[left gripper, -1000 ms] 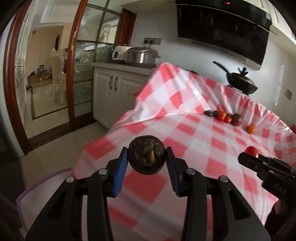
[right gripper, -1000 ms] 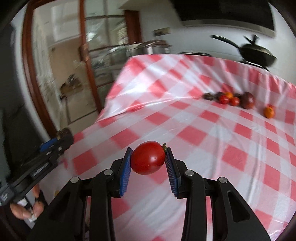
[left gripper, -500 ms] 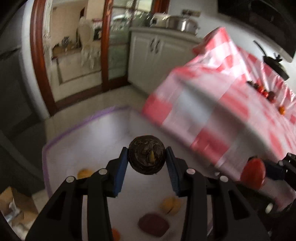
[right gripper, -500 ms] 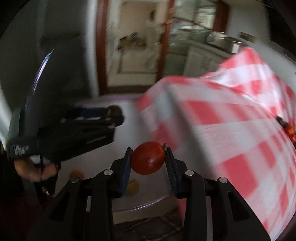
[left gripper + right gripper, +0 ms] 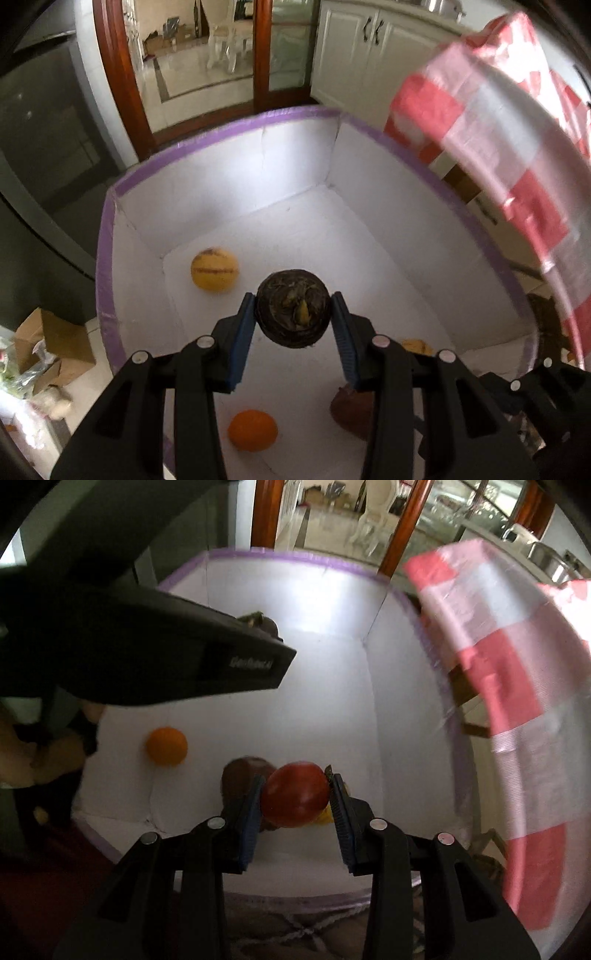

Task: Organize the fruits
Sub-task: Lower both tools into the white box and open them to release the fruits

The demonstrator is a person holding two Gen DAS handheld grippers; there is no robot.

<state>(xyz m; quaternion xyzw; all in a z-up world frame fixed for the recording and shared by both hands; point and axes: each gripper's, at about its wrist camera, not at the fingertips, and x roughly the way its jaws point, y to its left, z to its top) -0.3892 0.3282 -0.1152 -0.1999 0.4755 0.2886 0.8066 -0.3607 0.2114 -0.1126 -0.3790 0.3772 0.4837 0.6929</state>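
Currently over white purple-rimmed box [image 5: 229,177]. Left gripper [image 5: 293,319] clamped on dark round fruit [image 5: 293,313]; right gripper [image 5: 295,799] clamped on red tomato [image 5: 295,798]. Orange [image 5: 252,430], yellow fruit [image 5: 214,269] on box floor.

Two fisheye views, both strongly curved, with black vignette filling the corners; straight lines such as the door frame [image 5: 122,74] bow outward near the edges. Daylight comes from the glass doors at the top, bright and a little washed out on the floor beyond; it falls on the far wall of the white box [image 5: 229,184], which glares almost pure white in the right wrist view [image 5: 317,602]. The box floor is evenly lit, with soft grey shadows under the yellow fruit [image 5: 215,269] and the orange [image 5: 166,746]. The checked cloth [image 5: 509,147] is smeared by motion blur at the right edge in both views [image 5: 517,686]; the near gripper bodies are dark and underexposed, and the left edge of the right wrist view is dim.
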